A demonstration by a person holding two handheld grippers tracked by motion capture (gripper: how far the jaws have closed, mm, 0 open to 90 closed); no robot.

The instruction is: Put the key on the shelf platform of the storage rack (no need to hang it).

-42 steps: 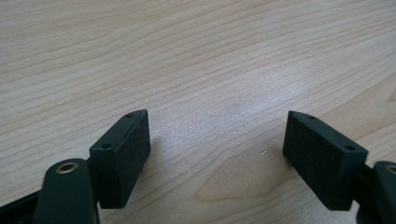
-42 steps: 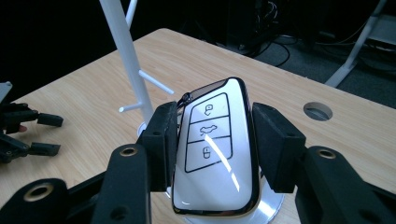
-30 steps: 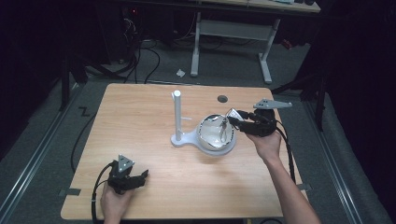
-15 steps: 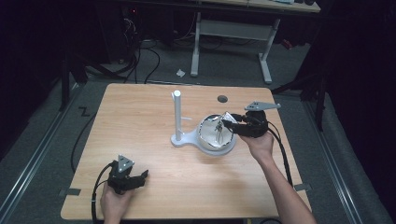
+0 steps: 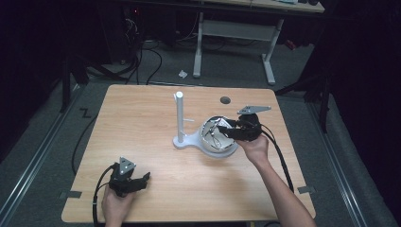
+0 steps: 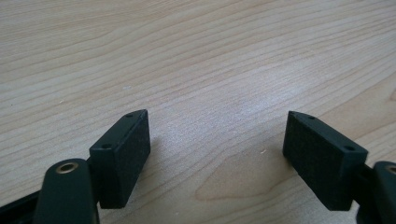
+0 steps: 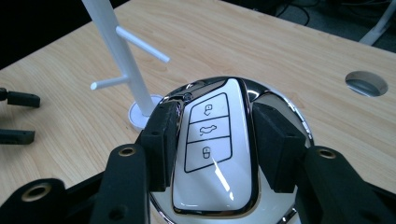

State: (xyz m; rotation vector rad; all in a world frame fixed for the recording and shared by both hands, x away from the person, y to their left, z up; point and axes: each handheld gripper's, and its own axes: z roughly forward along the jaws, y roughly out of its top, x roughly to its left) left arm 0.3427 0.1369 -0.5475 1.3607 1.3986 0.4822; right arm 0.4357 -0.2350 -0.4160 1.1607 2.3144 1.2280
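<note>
Your right gripper (image 5: 226,133) has slid left since the earlier frames, from the dish's right edge to over the shiny metal dish (image 5: 231,151) itself. Your left gripper (image 5: 135,181) hasn't budged, parked near the table's (image 5: 142,113) front left corner. In the right gripper view your jaws sit narrow on either side of the white car key fob (image 7: 212,154), pads touching or just beside its long edges; looks like a hold, though whether it's fully clamped I can't tell. The fob lies in the dish, buttons up, so a side pinch is probably the only clean way in. The white peg stand (image 5: 180,118) rises just beside the dish, joined at the base, pegs free, likely for hanging. Your left jaws are spread wide over bare wood, holding nothing.
</note>
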